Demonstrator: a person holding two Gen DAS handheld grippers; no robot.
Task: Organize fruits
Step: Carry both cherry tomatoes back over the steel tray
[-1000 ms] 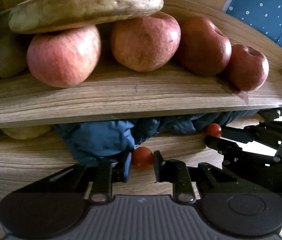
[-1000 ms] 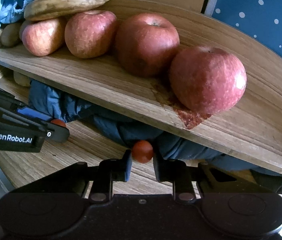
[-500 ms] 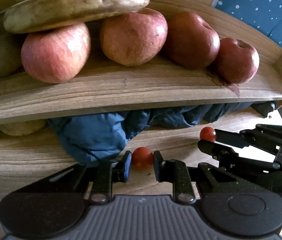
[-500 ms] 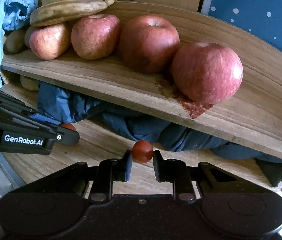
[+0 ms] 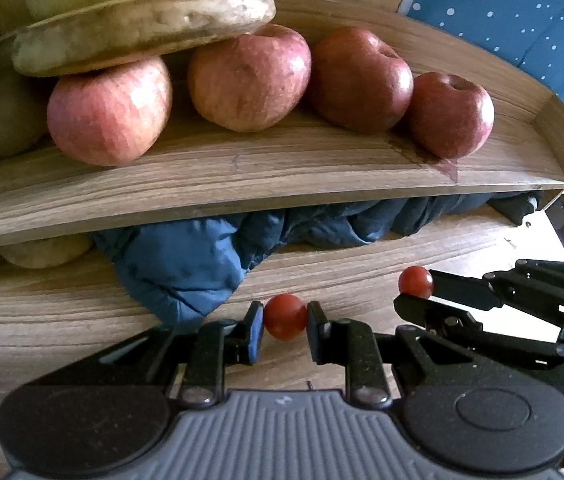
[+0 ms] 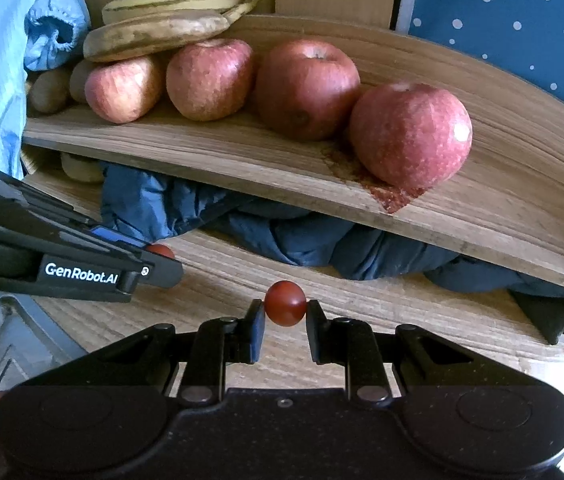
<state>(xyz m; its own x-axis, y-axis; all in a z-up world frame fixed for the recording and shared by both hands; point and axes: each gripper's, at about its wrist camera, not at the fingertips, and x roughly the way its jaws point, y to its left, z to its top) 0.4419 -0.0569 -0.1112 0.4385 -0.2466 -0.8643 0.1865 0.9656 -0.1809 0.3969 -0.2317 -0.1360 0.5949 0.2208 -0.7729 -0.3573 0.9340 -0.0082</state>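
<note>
**Two cherry tomatoes held low in front of the fruit shelf**

Nearest to you, your left gripper (image 5: 285, 322) is closed on a small red cherry tomato (image 5: 285, 316), pinched at its sides between the two pads. Your right gripper (image 6: 285, 312) is closed the same way on a second cherry tomato (image 6: 285, 303), gripped only at the fingertips, so most of the fruit sits proud of the pads. The two grippers hang close together, both tilted downward over a wooden surface (image 5: 41, 312).

Just beyond them, crumpled dark blue cloth (image 5: 185, 268) is stuffed under a raised wooden shelf (image 5: 241, 176). On that shelf sit four red apples (image 6: 306, 88) in a row, with bananas (image 6: 161, 28) lying across the leftmost ones and brownish kiwis (image 6: 47, 90) further left. A blue dotted fabric fills the far background.

To do this well, keep your squeeze light and steady, since these tomatoes likely bruise or pop free. Lift clear of the shelf's front edge before moving in, and pick a bare spot where they cannot roll off
</note>
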